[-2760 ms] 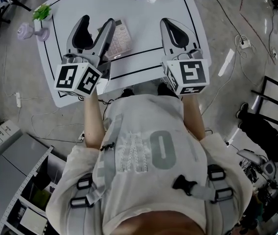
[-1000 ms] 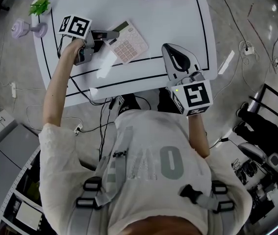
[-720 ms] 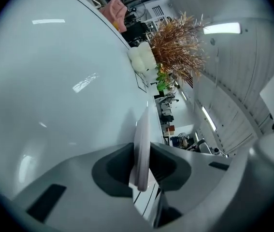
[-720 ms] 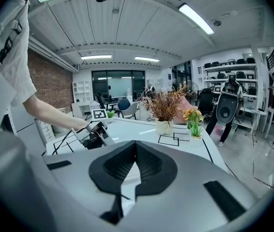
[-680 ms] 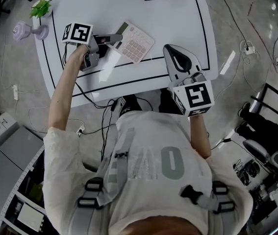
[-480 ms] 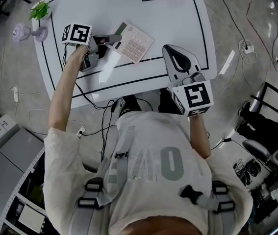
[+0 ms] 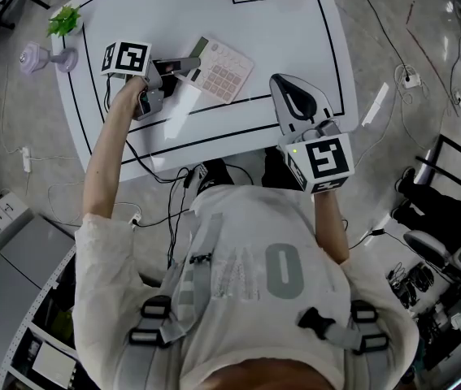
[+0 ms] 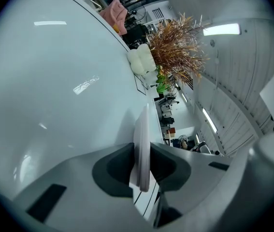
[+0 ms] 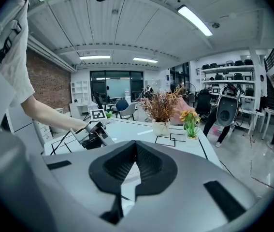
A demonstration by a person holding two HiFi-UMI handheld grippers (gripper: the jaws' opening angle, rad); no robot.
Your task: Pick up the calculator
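A pale calculator (image 7: 223, 67) with rows of light keys is held over the white table (image 7: 295, 23), tilted off its top. My left gripper (image 7: 189, 62) is shut on the calculator's left edge. In the left gripper view the calculator (image 8: 141, 129) shows edge-on, pinched between the two dark pads of the left gripper (image 8: 141, 148). My right gripper (image 7: 289, 88) hovers over the table's near edge, shut and holding nothing. Its jaws meet at the tip of the right gripper (image 9: 136, 145).
A pot of dried brown plants (image 9: 162, 111) and a small flower pot (image 9: 191, 124) stand at the table's far end, by a square marking. A green plant (image 7: 66, 19) sits at the far left corner. Cables hang off the near left edge (image 7: 145, 157).
The left jaws have closed on the calculator's edge. The calculator has shifted a little to the right and tipped up off the table. The right gripper has stayed where it was.
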